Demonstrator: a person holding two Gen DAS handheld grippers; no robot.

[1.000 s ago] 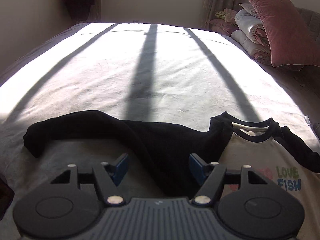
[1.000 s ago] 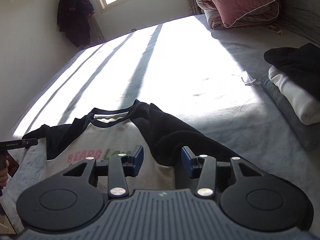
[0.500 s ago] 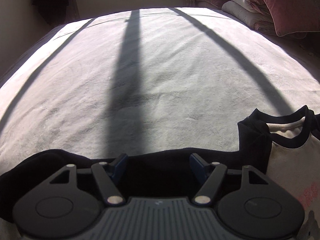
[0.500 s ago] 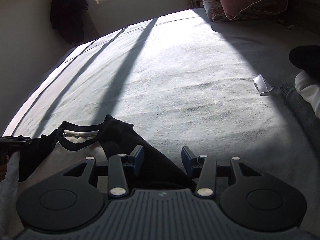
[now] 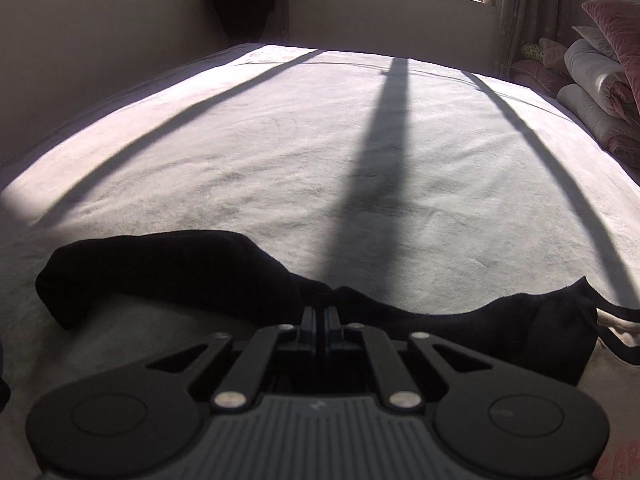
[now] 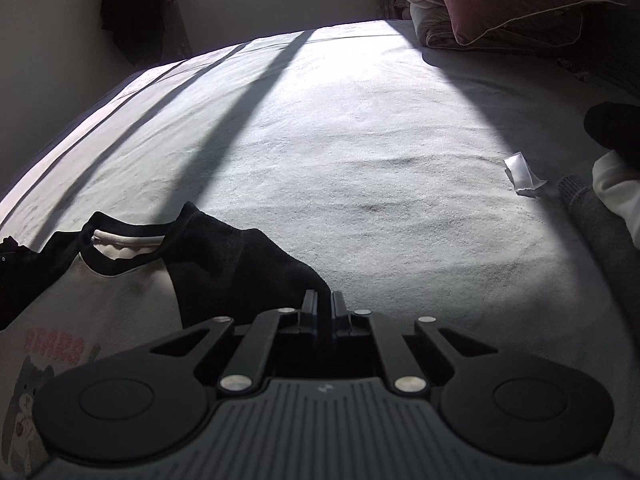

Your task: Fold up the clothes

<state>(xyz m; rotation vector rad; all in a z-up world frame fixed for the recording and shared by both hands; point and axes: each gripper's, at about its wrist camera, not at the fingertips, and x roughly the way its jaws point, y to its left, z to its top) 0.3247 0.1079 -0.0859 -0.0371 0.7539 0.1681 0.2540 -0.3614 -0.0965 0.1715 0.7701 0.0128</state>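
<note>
On the bed (image 5: 360, 160), near its close edge, the raglan T-shirt (image 6: 120, 300) lies face up, its cream front with a cartoon print toward me and its black collar (image 6: 120, 264) pointing up the bed. I take that collar as my landmark. To its left in the left wrist view, the long black left sleeve (image 5: 160, 268) runs out across the sheet; my left hand-held gripper (image 5: 320, 316) has its jaws drawn together on the dark cloth where that sleeve meets the shoulder. To the collar's right in the right wrist view, my right hand-held gripper (image 6: 324, 300) is likewise pinched tight, at the outer edge of the right sleeve (image 6: 240, 268); the cloth looks caught between the jaws, though the dark fabric makes the contact hard to read.

I judge both grips are placed evenly either side of the collar so the shirt can be lifted or folded without skewing. No fold is made yet, I think.

Further right of the collar, well apart, lie a small white scrap (image 6: 522, 176) and a stack of folded clothes (image 6: 600, 208), likely finished pieces.
</note>
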